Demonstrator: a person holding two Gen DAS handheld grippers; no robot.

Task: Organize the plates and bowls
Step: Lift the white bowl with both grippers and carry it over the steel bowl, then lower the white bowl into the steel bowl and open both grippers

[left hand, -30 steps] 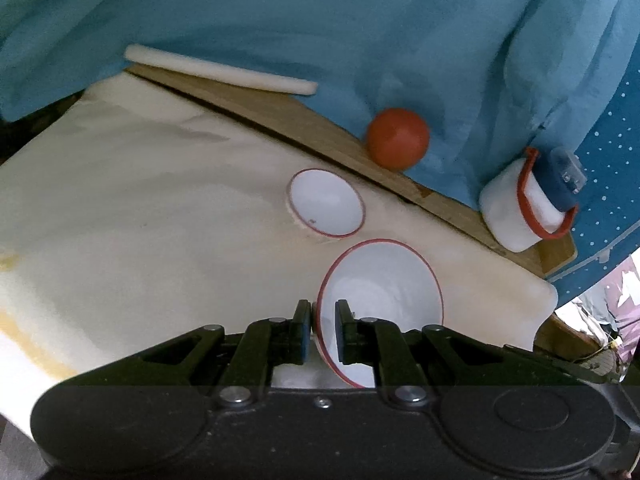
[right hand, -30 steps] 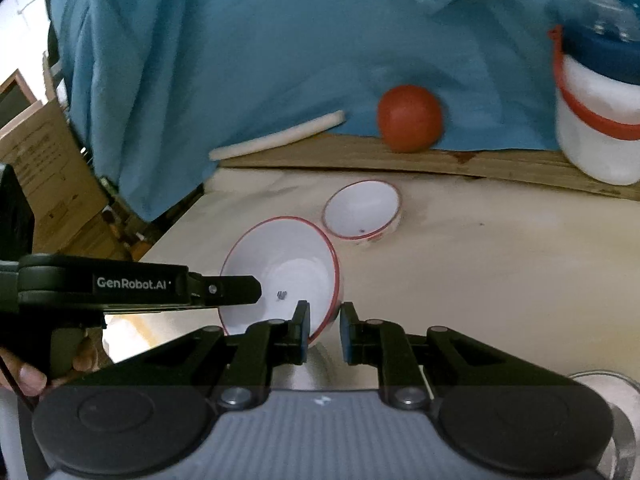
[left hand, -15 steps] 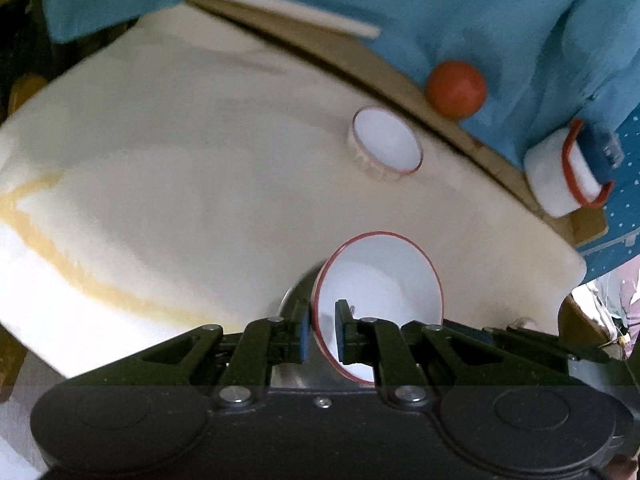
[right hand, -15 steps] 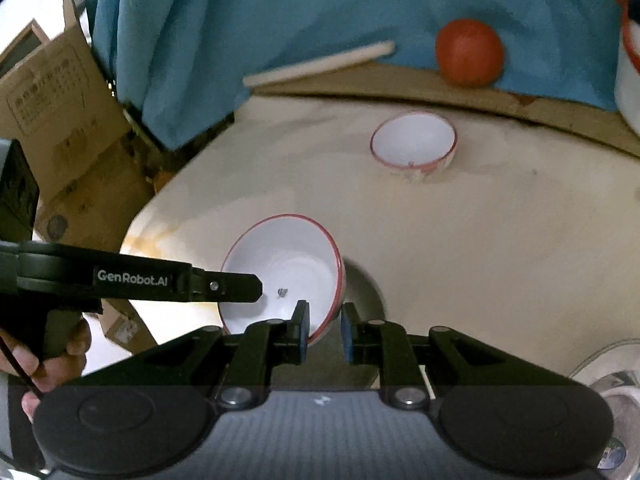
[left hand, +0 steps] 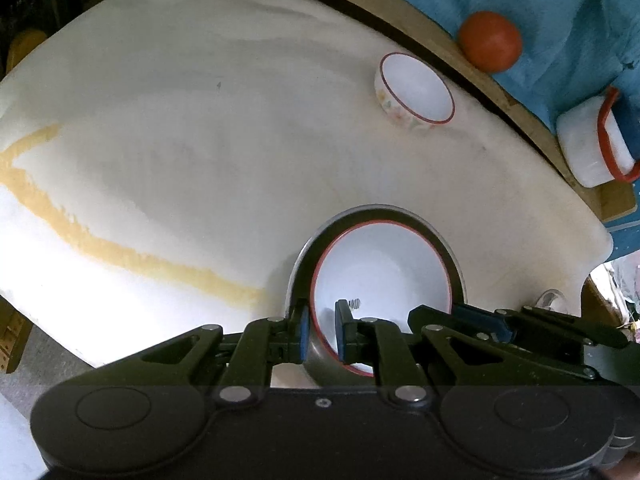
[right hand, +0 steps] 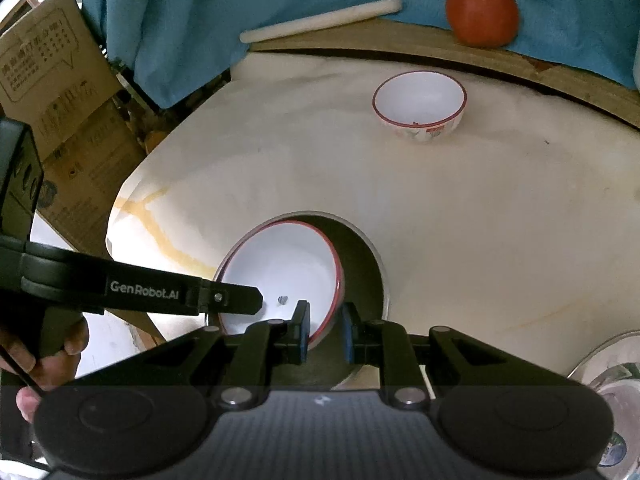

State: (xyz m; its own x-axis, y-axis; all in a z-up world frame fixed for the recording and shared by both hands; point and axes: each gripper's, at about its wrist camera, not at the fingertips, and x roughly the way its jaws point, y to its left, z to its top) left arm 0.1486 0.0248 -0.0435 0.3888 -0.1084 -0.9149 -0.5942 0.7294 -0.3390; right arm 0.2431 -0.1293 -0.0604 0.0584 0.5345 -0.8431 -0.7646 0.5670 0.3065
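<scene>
A large white bowl with a red rim [left hand: 384,272] [right hand: 280,272] sits inside a dark metal bowl [left hand: 448,248] [right hand: 360,264] near the table's front edge. My left gripper [left hand: 322,330] is shut on the white bowl's near-left rim. My right gripper [right hand: 325,326] has its jaws on either side of the opposite rim, slightly parted, with the rim touching the left pad. A smaller white bowl with a red rim and flower pattern [left hand: 414,94] [right hand: 419,106] stands farther back on the table.
A red ball [left hand: 490,40] [right hand: 482,12] and a white rod [right hand: 320,20] lie on a wooden board by the blue cloth. A white jar with red handle [left hand: 592,140] stands back right. A glass bowl [right hand: 608,376] is front right. Cardboard boxes [right hand: 48,80] stand left.
Both grippers carried the large white bowl back toward the front edge and lowered it into the dark metal bowl. The right gripper's jaws have parted a little.
</scene>
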